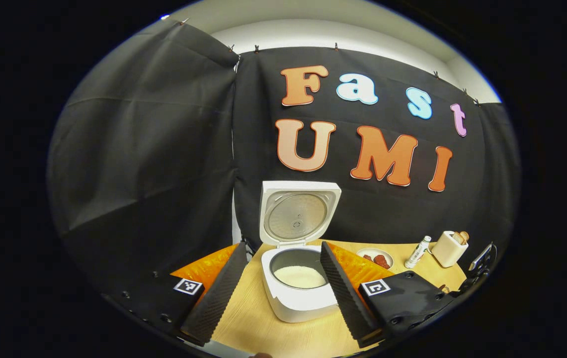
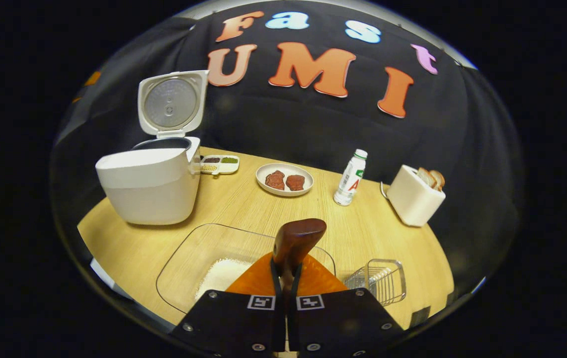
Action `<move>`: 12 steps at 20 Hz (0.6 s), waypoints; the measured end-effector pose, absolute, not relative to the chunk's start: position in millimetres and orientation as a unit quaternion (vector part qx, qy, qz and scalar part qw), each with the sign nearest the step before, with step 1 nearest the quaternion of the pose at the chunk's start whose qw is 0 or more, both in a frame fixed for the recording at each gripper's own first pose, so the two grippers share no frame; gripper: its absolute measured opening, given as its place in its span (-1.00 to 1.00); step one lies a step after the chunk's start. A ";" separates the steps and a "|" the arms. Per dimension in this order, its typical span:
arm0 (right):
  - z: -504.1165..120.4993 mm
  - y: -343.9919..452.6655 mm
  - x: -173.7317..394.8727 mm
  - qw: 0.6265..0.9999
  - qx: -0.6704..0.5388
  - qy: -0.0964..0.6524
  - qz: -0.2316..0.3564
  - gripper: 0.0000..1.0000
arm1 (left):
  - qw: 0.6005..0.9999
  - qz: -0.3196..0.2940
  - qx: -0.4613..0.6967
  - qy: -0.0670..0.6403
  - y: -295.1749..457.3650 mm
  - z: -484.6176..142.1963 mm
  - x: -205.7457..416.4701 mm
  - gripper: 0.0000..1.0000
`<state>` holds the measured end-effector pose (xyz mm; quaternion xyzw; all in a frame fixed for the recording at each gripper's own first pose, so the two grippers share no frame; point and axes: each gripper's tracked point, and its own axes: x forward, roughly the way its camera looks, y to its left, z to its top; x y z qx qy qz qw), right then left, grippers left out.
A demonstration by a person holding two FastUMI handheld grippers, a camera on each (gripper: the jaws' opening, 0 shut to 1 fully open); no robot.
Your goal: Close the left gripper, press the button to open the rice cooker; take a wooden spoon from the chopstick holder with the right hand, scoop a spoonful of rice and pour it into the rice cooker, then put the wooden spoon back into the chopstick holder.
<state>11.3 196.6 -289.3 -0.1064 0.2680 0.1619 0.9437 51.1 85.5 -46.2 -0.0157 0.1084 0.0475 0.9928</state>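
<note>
The rice cooker (image 2: 149, 184) stands open at ten o'clock in the right gripper view, heavy and stable; the glass tray (image 2: 184, 268) of rice lies at seven o'clock; our right gripper (image 2: 287, 278) is clenched on the wooden spoon (image 2: 295, 241), light, stiff, smooth, so we judge a mid-handle hold best; our left gripper (image 1: 283, 286) hangs released.

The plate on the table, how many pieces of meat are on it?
2: both lie side by side on the plate, left piece and right piece, between the rice cooker and the bottle.
</note>
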 end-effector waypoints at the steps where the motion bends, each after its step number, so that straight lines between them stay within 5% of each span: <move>1: -290.4 199.4 12.0 0.947 -0.079 0.268 0.158 -0.97 | 0.993 0.046 -0.016 0.111 83.6 -48.2 52.2 1.00; 12: -310.8 237.2 -3.4 0.896 0.198 0.372 0.140 -0.97 | 0.992 0.039 -0.020 0.122 74.9 -57.4 55.9 1.00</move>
